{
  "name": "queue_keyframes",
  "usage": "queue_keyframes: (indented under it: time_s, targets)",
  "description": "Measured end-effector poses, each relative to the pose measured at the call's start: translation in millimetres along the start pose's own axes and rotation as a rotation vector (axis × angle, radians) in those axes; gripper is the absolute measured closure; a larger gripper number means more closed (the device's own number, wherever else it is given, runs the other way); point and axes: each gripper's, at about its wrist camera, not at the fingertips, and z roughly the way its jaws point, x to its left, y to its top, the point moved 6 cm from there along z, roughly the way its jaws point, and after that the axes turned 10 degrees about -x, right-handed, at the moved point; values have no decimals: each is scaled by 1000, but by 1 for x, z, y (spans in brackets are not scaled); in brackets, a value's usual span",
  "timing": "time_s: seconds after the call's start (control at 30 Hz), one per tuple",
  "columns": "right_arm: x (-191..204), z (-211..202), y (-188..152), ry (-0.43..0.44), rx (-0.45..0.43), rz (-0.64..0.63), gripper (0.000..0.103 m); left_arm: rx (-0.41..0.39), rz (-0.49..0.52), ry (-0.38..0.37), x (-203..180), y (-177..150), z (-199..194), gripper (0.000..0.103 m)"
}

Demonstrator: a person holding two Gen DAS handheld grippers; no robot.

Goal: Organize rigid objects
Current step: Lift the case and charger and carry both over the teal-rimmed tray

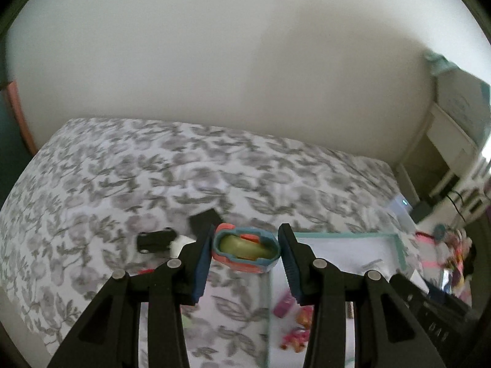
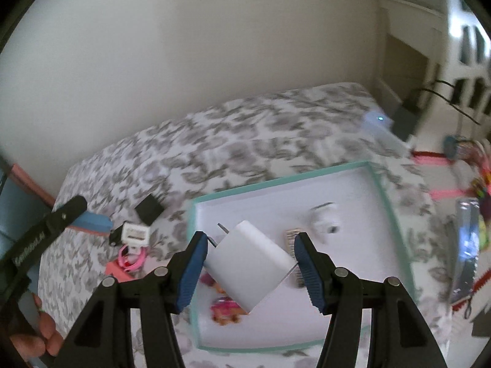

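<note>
My left gripper [image 1: 248, 230] is shut on an orange-and-blue tape dispenser [image 1: 245, 250] with a pale green roll, held in the air over the flowered bedspread [image 1: 122, 168], at the near left corner of a teal-rimmed white box [image 1: 399, 245]. In the right wrist view my right gripper [image 2: 251, 236] is shut on a white power adapter [image 2: 248, 263], tilted with its metal prongs pointing up-left, above the same box [image 2: 387, 205]. Inside the box lie a white earbud-like item [image 2: 325, 219], a small ribbed piece [image 2: 294, 239] and a pink doll [image 2: 225, 306].
On the bedspread left of the box lie a black square block [image 2: 148, 209], a white plug-like item [image 2: 135, 232], a pink ring [image 2: 132, 259] and an orange piece [image 2: 114, 271]. A hand [image 2: 40, 337] shows at the lower left. Colourful clutter [image 2: 472, 184] lies on the right; a wall runs behind the bed.
</note>
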Motion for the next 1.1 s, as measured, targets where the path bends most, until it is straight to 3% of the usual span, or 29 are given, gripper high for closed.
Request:
queue_keyframes:
  time_s: [0.3, 0.53, 1.1]
  targets:
    - [-72, -17, 7, -111, -28, 98, 41, 44, 127, -103, -78, -25, 3, 59]
    - [-109, -16, 4, -155, -13, 156, 41, 170, 196, -211, -134, -68, 21, 59]
    - [-141, 38, -39, -190, 187, 187, 41, 301, 239, -172, -152, -111, 62, 59]
